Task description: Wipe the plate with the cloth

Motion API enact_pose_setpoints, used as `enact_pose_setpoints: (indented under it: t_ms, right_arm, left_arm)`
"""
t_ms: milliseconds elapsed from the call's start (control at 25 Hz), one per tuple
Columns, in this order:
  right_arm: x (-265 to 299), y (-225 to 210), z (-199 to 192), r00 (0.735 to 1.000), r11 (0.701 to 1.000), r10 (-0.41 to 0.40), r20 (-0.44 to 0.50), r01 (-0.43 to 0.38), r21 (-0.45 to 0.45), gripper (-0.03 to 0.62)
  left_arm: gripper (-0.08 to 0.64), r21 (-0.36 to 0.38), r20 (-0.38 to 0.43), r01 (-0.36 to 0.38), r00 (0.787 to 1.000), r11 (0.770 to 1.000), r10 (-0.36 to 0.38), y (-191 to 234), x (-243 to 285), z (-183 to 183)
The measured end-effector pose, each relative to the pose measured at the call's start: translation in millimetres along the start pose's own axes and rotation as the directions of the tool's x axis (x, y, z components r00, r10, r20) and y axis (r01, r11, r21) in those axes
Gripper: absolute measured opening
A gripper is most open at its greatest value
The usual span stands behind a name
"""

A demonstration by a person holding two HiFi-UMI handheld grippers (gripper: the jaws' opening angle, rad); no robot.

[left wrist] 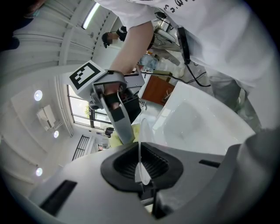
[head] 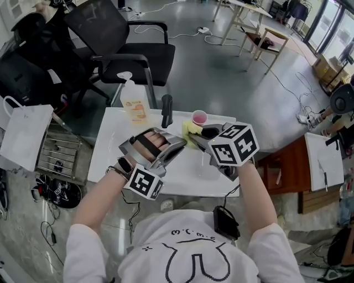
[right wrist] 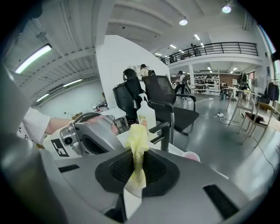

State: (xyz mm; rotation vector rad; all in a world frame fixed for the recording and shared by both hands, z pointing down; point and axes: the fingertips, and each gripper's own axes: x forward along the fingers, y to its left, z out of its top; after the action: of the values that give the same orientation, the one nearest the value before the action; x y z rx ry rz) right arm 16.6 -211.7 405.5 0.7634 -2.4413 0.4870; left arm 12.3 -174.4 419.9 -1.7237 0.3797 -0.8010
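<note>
- Right gripper, 1 o'clock, jaws pinching cloth: hard rubbing could tug it free.
- Left gripper, 11 o'clock, clamped on plate rim: your pressure could lever it loose.

I see a white desk with a pump bottle, a dark upright cylinder and a pink cup along its far edge. Beyond it stands a black office chair. A white bag sits off to the left.

An open office hall: swivel chair, desk, mezzanine.
</note>
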Motion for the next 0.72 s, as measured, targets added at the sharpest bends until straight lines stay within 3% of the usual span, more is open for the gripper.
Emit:
enact_pose_setpoints:
  t_ms: [720]
  right_arm:
    - [7, -65, -31, 0.984, 0.982, -0.147, -0.098, 0.157, 0.108, 0.049]
  left_arm:
    - [0.021, 0.012, 0.011, -0.005, 1.0, 1.0, 0.004, 9, -8, 8]
